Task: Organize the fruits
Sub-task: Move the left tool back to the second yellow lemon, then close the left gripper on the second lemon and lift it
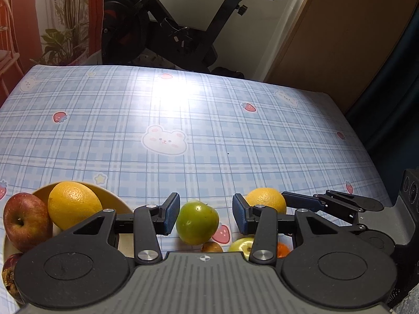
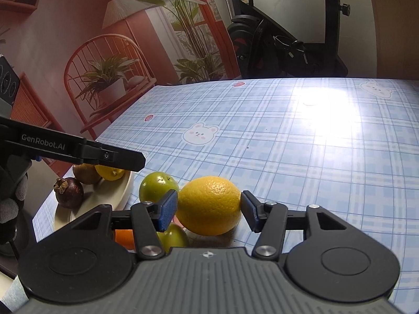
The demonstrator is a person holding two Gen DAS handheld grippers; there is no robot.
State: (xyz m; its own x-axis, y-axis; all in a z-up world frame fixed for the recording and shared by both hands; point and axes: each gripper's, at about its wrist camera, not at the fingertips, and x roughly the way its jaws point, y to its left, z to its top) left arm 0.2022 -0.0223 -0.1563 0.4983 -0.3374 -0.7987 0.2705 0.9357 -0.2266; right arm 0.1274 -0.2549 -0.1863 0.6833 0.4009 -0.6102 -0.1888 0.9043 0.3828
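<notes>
Both tongs stand wide and hold nothing: my right tongs (image 2: 209, 210) straddle the orange (image 2: 210, 205) on the tablecloth (image 2: 301, 157), the left pad about touching its skin, while my left tongs (image 1: 206, 214) hang over the green fruit (image 1: 197, 222) just beside it. To do this well, I judge I should centre the orange between the pads and close gently. Then I lift it clear of the green fruit toward the bowl (image 2: 115, 193), where other fruit already sits.

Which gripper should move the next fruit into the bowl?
Left. The left gripper is open around the green fruit, beside the bowl. The right gripper brackets the orange, farther away.
</notes>
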